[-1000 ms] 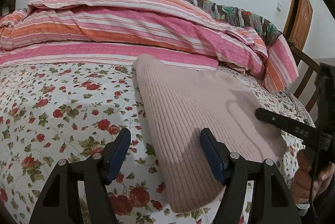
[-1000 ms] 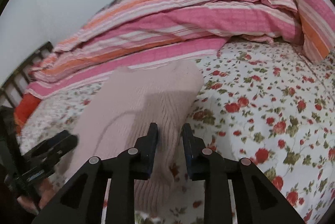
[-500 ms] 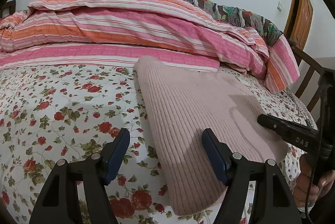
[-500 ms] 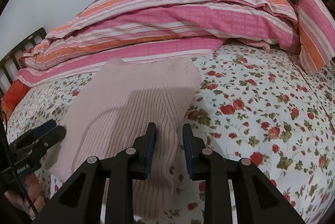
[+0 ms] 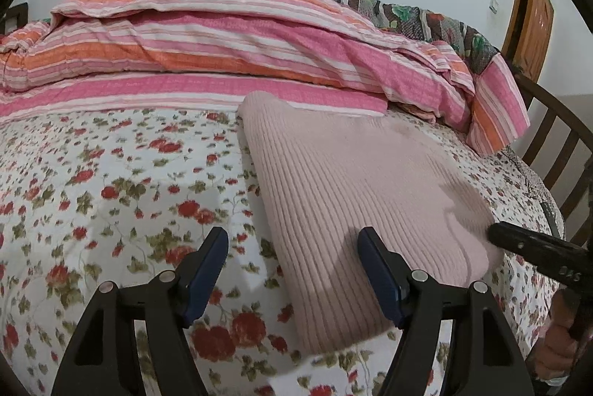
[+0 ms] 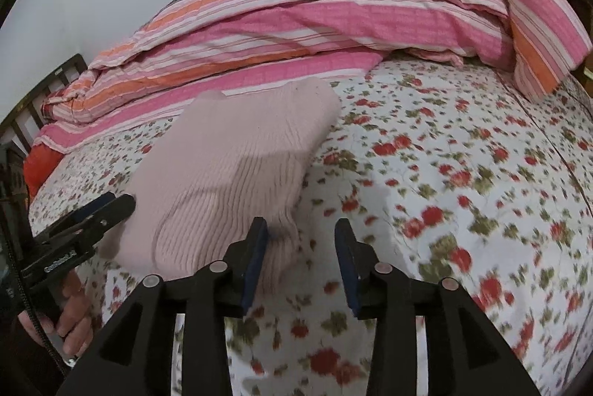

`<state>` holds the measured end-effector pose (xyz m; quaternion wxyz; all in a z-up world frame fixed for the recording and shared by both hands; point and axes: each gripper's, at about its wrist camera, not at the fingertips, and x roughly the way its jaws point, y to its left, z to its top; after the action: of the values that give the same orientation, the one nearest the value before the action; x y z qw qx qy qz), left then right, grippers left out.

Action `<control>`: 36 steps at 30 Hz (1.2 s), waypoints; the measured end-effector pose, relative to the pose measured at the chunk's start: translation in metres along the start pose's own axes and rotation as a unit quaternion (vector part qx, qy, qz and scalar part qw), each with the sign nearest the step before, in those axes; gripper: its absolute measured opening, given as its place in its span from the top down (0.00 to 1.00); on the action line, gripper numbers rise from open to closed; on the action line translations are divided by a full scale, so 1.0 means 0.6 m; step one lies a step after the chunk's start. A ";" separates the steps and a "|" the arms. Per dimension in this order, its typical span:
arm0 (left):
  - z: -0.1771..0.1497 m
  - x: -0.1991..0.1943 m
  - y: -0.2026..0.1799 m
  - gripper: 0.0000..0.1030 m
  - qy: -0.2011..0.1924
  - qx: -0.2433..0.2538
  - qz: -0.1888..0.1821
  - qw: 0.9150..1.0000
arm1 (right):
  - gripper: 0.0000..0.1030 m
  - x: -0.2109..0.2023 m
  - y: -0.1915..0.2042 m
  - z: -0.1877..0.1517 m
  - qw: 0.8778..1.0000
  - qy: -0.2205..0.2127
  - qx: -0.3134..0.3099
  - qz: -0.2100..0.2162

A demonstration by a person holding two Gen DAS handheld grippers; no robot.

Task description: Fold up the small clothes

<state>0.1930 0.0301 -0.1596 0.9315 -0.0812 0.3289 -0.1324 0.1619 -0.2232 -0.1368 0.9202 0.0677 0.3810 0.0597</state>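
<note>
My right claw (image 6: 300,259) has just been spreading, empty beside the folded pale-pink ribbed knit garment (image 6: 237,181); I'd back off level without snagging its near corner.

Striped quilt (image 5: 229,36) on floral bedsheet (image 5: 111,181), wooden door (image 5: 530,25) beyond.

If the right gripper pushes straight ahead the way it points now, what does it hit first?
Most likely the flowered bedsheet: the open right gripper points down at bare sheet, just right of the folded pink sweater. Depth is unclear, so its left finger may brush the sweater's corner.
</note>
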 end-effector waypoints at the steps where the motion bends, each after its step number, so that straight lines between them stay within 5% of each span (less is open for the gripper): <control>1: -0.003 -0.001 -0.002 0.30 0.008 -0.004 0.003 1.000 | 0.58 -0.009 -0.004 -0.002 1.000 0.002 0.002 -0.008; 8: -0.012 -0.052 -0.038 0.29 0.030 0.005 0.049 0.998 | 0.56 -0.069 -0.022 -0.006 0.999 0.000 0.004 -0.052; 14: 0.013 -0.163 -0.078 0.14 -0.019 0.008 0.090 0.996 | 0.52 -0.148 -0.024 0.007 0.996 -0.026 0.001 -0.087; 18: 0.031 -0.227 -0.111 0.12 -0.028 0.016 0.098 0.995 | 0.17 -0.211 -0.021 0.011 0.994 -0.058 0.008 -0.097; 22: 0.033 -0.278 -0.137 0.09 -0.050 0.033 0.121 0.991 | 0.02 -0.270 -0.011 0.011 0.991 -0.089 0.000 -0.096; 36: 0.020 -0.365 -0.154 0.07 -0.079 0.019 0.126 0.989 | 0.00 -0.353 0.030 -0.019 0.990 -0.101 -0.020 -0.098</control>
<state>0.0186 0.0087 0.0011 0.9652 -0.0320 0.2590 -0.0136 0.0036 -0.2388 0.0050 0.9566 0.0172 0.2894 -0.0306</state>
